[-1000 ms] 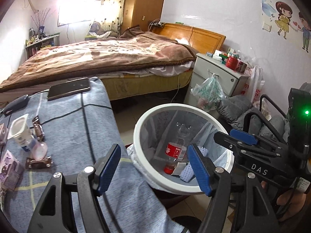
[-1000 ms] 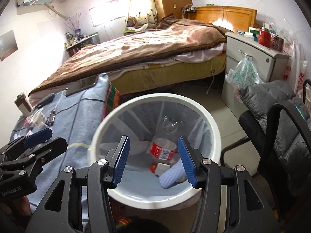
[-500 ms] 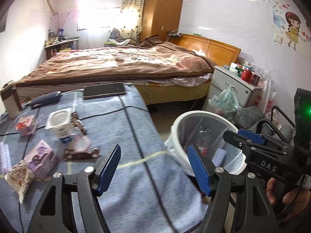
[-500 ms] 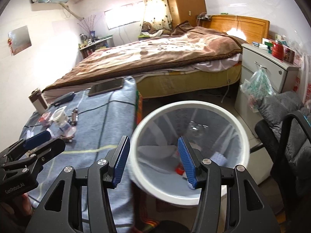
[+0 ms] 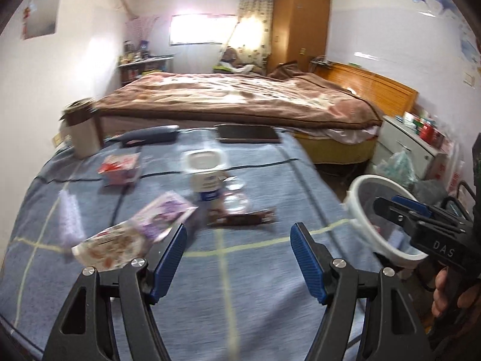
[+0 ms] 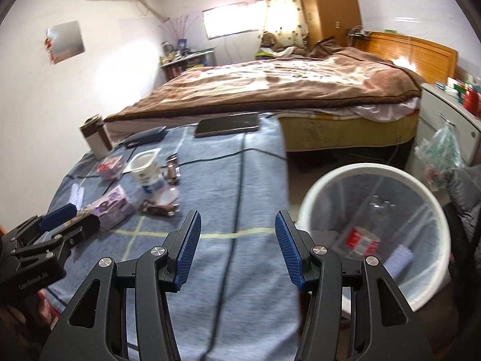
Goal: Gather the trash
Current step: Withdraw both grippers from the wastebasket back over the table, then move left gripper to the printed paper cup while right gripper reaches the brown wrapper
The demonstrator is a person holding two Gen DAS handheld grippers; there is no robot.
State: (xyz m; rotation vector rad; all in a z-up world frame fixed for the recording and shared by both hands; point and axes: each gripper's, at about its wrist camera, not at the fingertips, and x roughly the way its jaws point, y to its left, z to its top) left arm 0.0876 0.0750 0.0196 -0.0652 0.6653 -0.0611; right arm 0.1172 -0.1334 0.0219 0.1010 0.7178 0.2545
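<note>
Trash lies on a table with a blue checked cloth (image 5: 255,270): a white yogurt cup (image 5: 204,174), a purple packet (image 5: 163,218), a snack wrapper (image 5: 111,245), a brown wrapper (image 5: 243,219) and a red-and-white box (image 5: 120,167). The white bin (image 6: 375,231) stands right of the table, holding a red-labelled bottle (image 6: 362,239). My left gripper (image 5: 237,255) is open and empty above the cloth, short of the trash. My right gripper (image 6: 237,243) is open and empty over the table's right part, beside the bin; it also shows in the left wrist view (image 5: 421,222).
A dark tablet (image 5: 248,134), a dark case (image 5: 148,134) and a brown-lidded canister (image 5: 81,129) sit at the table's far side. A bed (image 5: 240,99) lies beyond. A nightstand (image 6: 445,114) and a grey chair (image 6: 466,186) stand at the right.
Both grippers have swung left, away from over the bin and onto the table. The trash items now sit ahead of the left gripper. Both grippers stay open.
</note>
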